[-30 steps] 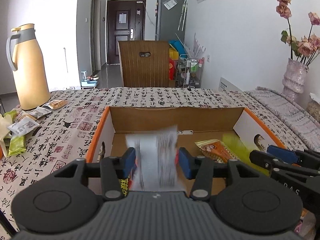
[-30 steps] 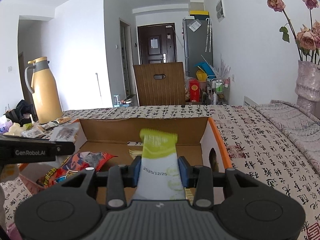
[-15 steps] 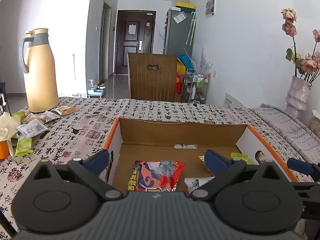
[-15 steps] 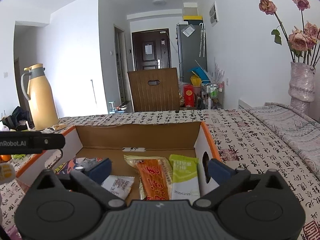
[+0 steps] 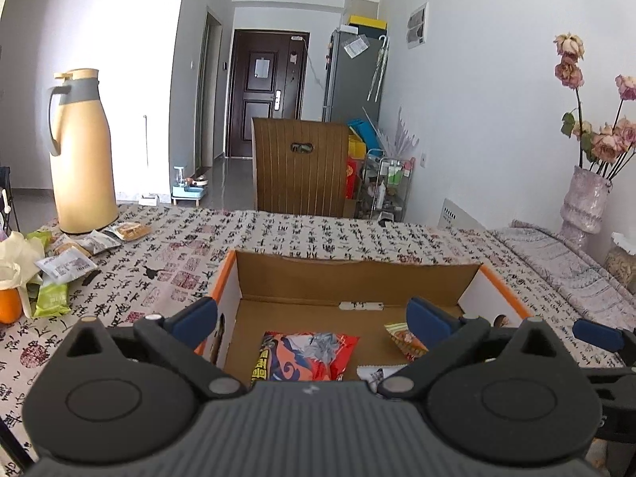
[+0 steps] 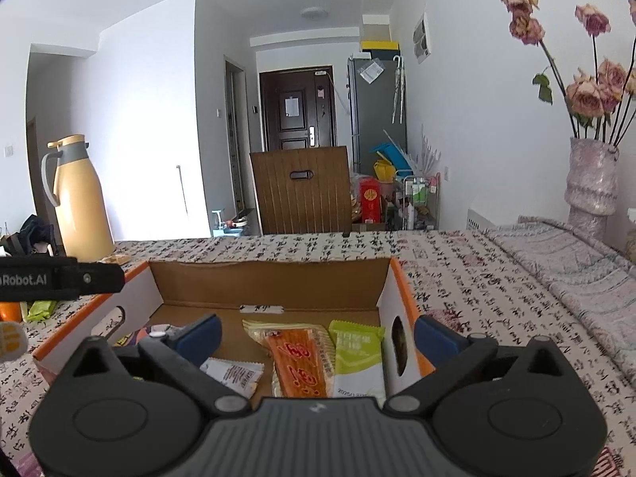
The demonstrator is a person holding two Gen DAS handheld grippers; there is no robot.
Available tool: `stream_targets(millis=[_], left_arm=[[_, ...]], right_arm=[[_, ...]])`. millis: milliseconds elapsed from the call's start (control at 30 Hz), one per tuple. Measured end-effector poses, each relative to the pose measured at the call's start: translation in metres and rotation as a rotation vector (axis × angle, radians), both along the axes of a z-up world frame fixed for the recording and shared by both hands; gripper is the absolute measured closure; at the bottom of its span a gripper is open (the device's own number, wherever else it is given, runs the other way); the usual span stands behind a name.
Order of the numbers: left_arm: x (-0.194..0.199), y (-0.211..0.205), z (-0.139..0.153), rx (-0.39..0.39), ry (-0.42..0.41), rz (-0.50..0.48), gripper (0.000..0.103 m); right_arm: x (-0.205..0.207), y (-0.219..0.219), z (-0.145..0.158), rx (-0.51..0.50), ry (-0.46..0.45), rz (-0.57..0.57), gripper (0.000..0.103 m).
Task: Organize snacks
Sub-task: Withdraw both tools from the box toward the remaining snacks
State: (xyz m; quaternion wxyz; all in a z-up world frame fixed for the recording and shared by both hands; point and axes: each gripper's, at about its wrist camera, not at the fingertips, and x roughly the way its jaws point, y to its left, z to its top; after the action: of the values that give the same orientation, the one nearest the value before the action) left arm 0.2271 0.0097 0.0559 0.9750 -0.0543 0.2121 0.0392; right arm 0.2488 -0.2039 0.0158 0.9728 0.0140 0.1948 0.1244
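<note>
Here, the cardboard box (image 6: 274, 282) sits mid-tabletop (image 5: 318, 234), holding a red packet (image 5: 306, 355), orange packet (image 6: 298, 361) and green packet (image 6: 357, 353). Left gripper (image 5: 312, 316) and right gripper (image 6: 316, 332) hover above it, jaws wide, empty.

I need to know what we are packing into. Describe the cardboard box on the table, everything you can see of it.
The cardboard box is a shallow open-topped tray, plain brown inside, white with orange edging outside, with an oval hand hole in its right wall. It sits flat on the patterned tablecloth. A strip of tape crosses the floor seam by the far wall. Inside lie a red snack bag, a white sachet, an orange packet and a green packet. Both grippers hover open at its near edge, touching nothing.
</note>
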Motion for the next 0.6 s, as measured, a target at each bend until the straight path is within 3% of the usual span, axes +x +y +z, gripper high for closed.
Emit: stream_targets(millis=[600], left_arm=[[-0.063, 0.001, 0.016, 0.024, -0.032, 0.009, 0.0]], right_arm=[[-0.058, -0.025, 0.01, -0.025, 0.0, -0.042, 0.0]])
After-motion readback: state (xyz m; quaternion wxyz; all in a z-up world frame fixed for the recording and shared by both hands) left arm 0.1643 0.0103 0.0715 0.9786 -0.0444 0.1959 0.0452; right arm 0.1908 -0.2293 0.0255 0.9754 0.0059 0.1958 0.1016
